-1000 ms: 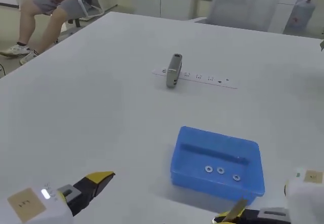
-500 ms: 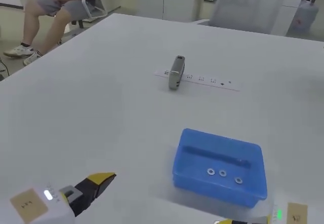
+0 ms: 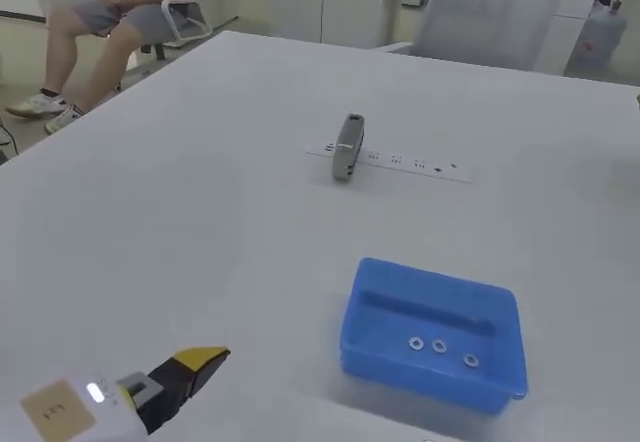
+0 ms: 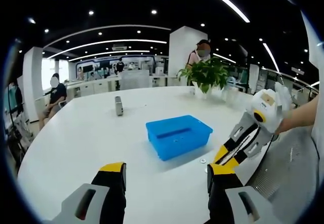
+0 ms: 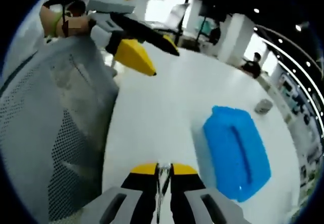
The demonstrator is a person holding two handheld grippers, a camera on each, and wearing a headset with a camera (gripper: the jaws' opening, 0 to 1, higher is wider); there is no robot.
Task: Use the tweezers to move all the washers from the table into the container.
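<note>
On the bench (image 4: 101, 133), 1 washer (image 4: 202, 160) was seen lower right, beside the right hand-held gripper (image 4: 221, 156), clamped on tweezers (image 5: 161, 183); the left hand-held gripper (image 4: 166, 171) was spread apart.

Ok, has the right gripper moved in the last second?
Yes. The right gripper has drawn back toward the person, away from the near edge of the blue container.

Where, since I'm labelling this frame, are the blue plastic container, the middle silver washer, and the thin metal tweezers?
blue plastic container (image 3: 420, 377): head view, front wall.
middle silver washer (image 3: 439, 345): head view, its ring.
thin metal tweezers (image 5: 161, 181): right gripper view, shaft between jaws.
</note>
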